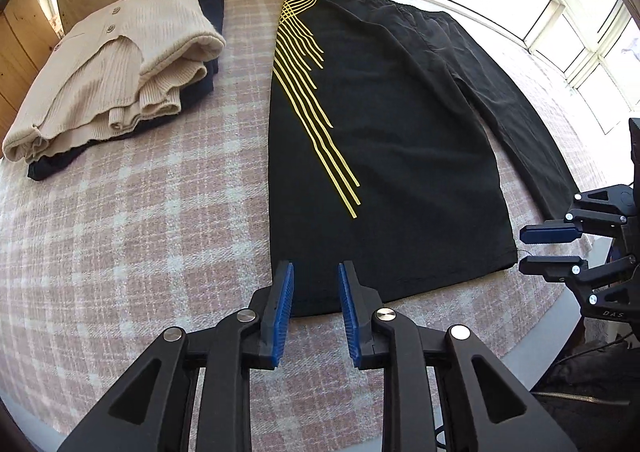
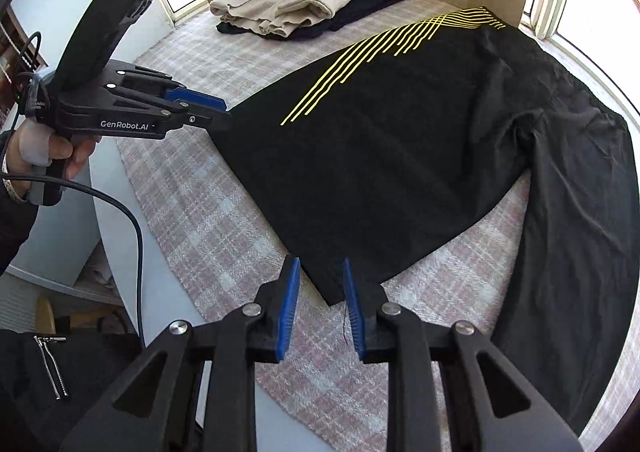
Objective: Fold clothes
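Shirt [image 1: 384,155] hem between both grippers

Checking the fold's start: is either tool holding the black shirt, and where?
Nothing held: left tool and right tool both gape at the black shirt's hem.

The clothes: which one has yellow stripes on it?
The black shirt spread flat has them. The cream cardigan and the dark garment under it are folded and plain.
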`<state>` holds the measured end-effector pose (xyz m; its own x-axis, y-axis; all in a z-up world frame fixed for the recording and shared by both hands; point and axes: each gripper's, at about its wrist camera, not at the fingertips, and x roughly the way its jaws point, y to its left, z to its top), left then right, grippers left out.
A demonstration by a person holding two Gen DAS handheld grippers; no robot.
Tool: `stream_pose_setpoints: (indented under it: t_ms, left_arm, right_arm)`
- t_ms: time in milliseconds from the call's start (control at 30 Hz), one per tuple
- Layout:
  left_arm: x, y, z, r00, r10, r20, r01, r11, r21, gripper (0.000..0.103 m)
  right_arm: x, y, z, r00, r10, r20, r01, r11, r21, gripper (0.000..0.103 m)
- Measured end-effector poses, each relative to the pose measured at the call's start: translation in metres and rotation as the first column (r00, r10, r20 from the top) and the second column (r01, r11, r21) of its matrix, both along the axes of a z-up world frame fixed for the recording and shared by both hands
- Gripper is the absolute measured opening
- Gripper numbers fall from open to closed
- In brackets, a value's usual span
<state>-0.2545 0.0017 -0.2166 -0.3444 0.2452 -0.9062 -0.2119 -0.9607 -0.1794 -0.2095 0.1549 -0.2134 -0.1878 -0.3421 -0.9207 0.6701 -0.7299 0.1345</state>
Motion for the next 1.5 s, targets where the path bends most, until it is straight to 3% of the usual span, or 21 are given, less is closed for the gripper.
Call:
stream_pose_setpoints:
  t_ms: [100, 200, 333, 500, 567, 700, 833, 900, 1067, 1200, 1367, 1500]
  left_arm:
    - [-0.008, 0.003, -0.006, 0.999, -0.032, 0.012, 0.033, 0.999, -0.019, 0.023]
    - [-0.007, 0.015, 0.004, 0.998, -0.065, -0.009, 0.065, 0.998, 0.01, 0.023]
    - [0.001, 0.063, 0.03, 0.979, -0.189, -0.072, 0.191, 0.981, 0.026, 0.024]
    - [0.009, 0.157, 0.052, 0.929, -0.349, -0.12, 0.357, 0.933, 0.048, 0.024]
    - [0.01, 0.201, 0.056, 0.909, -0.398, -0.126, 0.407, 0.911, 0.061, 0.024]
    - [0.015, 0.292, 0.055, 0.869, -0.48, -0.12, 0.488, 0.871, 0.05, 0.024]
    - [0.019, 0.369, 0.046, 0.832, -0.544, -0.11, 0.551, 0.832, 0.056, 0.024]
    - [0.02, 0.392, 0.039, 0.83, -0.551, -0.091, 0.555, 0.831, 0.034, 0.024]
    - [0.019, 0.418, 0.027, 0.849, -0.526, -0.044, 0.526, 0.85, -0.002, 0.024]
    - [0.02, 0.417, 0.026, 0.871, -0.49, -0.033, 0.491, 0.871, -0.002, 0.024]
    - [0.024, 0.417, 0.027, 0.88, -0.473, -0.04, 0.473, 0.881, -0.009, 0.024]
    - [0.026, 0.409, 0.027, 0.89, -0.453, -0.042, 0.454, 0.891, 0.004, 0.024]
  right_arm:
    - [0.002, 0.024, 0.003, 0.997, -0.044, 0.065, 0.042, 0.999, 0.035, 0.023]
    - [0.001, 0.045, 0.024, 0.988, -0.107, 0.108, 0.113, 0.992, -0.057, 0.023]
    - [-0.007, 0.113, 0.061, 0.965, -0.261, 0.007, 0.261, 0.965, -0.024, 0.025]
    - [-0.036, 0.237, 0.085, 0.887, -0.459, -0.051, 0.461, 0.887, 0.023, 0.029]
    - [-0.045, 0.279, 0.09, 0.871, -0.487, -0.069, 0.49, 0.87, 0.047, 0.03]
    - [-0.056, 0.335, 0.076, 0.886, -0.458, -0.073, 0.464, 0.879, 0.111, 0.03]
    - [-0.049, 0.362, 0.049, 0.926, -0.372, 0.07, 0.368, 0.928, 0.06, 0.03]
    - [-0.047, 0.367, 0.037, 0.934, -0.325, 0.15, 0.328, 0.945, 0.003, 0.03]
    - [-0.042, 0.36, 0.018, 0.962, -0.209, 0.174, 0.215, 0.976, -0.018, 0.03]
    - [-0.044, 0.363, 0.01, 0.961, -0.199, 0.193, 0.207, 0.978, -0.024, 0.03]
    - [-0.054, 0.373, 0.009, 0.943, -0.222, 0.246, 0.241, 0.969, -0.049, 0.032]
    - [-0.055, 0.37, 0.012, 0.954, -0.199, 0.226, 0.213, 0.976, -0.036, 0.034]
